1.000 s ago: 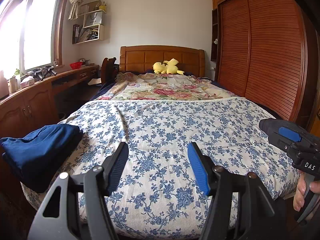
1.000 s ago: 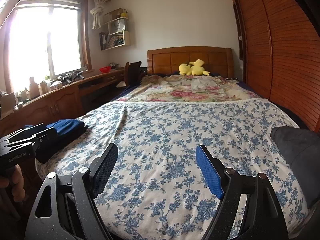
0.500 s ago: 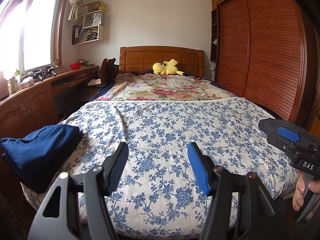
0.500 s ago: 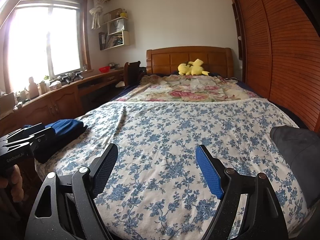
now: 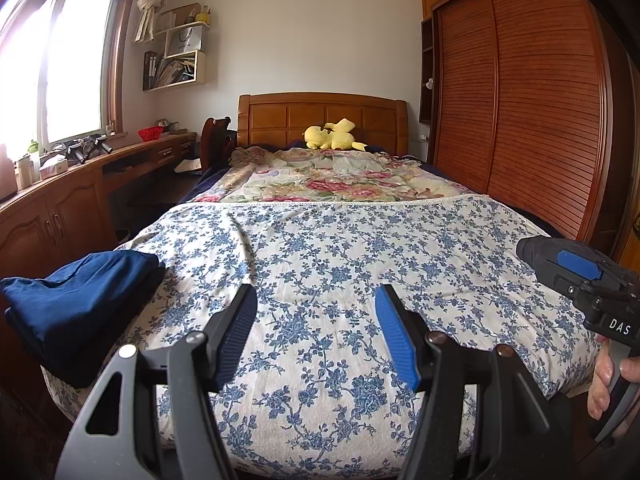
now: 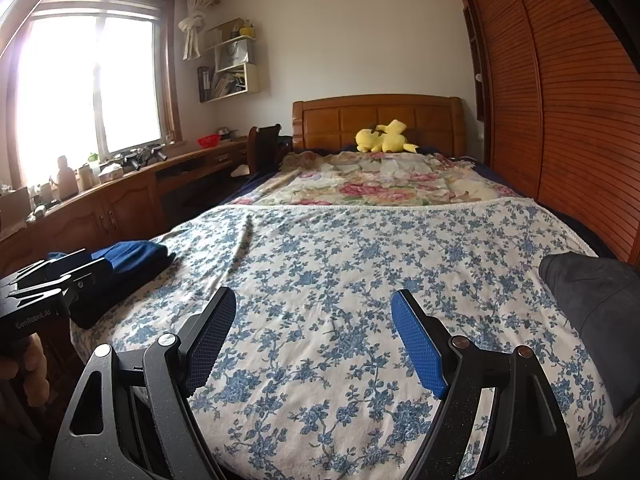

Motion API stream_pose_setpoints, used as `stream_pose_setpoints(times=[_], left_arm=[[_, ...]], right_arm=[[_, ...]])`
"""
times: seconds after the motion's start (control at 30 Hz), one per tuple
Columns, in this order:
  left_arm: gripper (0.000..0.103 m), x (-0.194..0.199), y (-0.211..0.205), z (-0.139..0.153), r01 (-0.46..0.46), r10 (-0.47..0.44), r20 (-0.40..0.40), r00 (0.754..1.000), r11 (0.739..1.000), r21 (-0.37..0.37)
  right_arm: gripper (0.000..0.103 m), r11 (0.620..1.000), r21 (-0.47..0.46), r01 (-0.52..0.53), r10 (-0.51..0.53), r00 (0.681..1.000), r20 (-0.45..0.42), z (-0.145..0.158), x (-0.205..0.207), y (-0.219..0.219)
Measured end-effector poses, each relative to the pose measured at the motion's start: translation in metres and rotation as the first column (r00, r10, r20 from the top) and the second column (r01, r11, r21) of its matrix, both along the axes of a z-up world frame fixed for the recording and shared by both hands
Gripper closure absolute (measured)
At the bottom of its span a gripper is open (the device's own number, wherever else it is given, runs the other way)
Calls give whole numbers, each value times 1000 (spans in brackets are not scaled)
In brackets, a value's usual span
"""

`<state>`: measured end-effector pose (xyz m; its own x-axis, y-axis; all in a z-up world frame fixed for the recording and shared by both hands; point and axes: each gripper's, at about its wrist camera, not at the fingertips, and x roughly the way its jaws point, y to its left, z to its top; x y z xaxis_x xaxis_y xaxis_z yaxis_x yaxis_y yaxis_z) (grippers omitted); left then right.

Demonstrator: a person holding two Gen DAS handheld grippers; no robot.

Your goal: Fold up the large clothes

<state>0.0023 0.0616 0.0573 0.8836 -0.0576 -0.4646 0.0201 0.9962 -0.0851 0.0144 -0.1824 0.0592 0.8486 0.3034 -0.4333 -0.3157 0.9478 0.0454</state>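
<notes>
Two grippers: we held one in each hand, both aimed over the foot of the bed, neither touching any cloth.
Left gripper [image 5: 316,334]: its jaws stood partly apart at the lower centre of its own view, with nothing between them but the blue-flowered bedspread [image 5: 340,264] below.
Right gripper [image 6: 314,340]: its jaws stood wider apart than the left pair's, also with nothing between them (only the bedspread showed through the gap).
Folded navy garment [image 5: 76,300]: we saw it at the lower left of the left view, resting on the near left corner of the bed, well apart from both pairs of jaws.
Grey garment [image 6: 596,312]: it lay bunched at the right edge of the right view, on the near right side of the bedspread; we could not tell what kind of clothing it was.
Rose-patterned quilt [image 5: 328,178]: it covered the far half of the bed, in the middle of the frame.
Yellow plush toy [image 5: 332,136]: it sat at the wooden headboard [image 5: 320,114], upper centre.
Wardrobe doors [image 5: 532,100]: slatted wood, filling the right side.
Window [image 6: 88,84]: bright, upper left of the right view.
</notes>
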Motion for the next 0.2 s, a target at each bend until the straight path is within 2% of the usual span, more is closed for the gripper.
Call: stream_pose_setpoints(times=[0.2], left_arm=[[42, 0, -1, 3, 2, -2, -1, 1000, 1000, 0]], right_arm=[[21, 1000, 2, 3, -3, 1000, 0, 2, 0, 0]])
